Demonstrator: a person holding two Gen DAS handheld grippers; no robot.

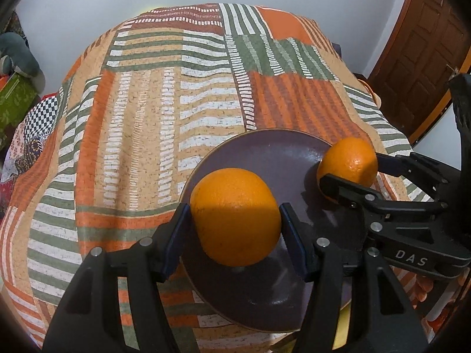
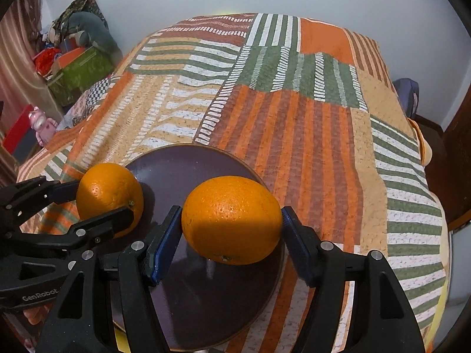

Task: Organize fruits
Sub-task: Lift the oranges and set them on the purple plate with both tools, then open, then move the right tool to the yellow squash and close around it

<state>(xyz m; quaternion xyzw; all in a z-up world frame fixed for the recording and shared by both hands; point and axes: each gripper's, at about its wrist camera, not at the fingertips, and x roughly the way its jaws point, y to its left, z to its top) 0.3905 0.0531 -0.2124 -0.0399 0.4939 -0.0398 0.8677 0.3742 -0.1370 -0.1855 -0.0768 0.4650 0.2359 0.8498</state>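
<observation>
A dark purple plate (image 1: 265,158) (image 2: 188,161) lies on a patterned quilt. My left gripper (image 1: 234,220) is shut on one orange (image 1: 235,214) and holds it over the plate's left part; this orange also shows in the right wrist view (image 2: 109,194). My right gripper (image 2: 231,223) is shut on a second orange (image 2: 231,217) over the plate's right part; it shows in the left wrist view (image 1: 348,164) with the right gripper (image 1: 353,173) around it. Whether the oranges touch the plate I cannot tell.
The striped orange, green and white quilt (image 1: 176,103) (image 2: 294,117) covers a bed. A brown wooden door (image 1: 424,44) stands at the right. Boxes and clutter (image 2: 76,58) sit left of the bed, beside a pink toy (image 2: 41,123).
</observation>
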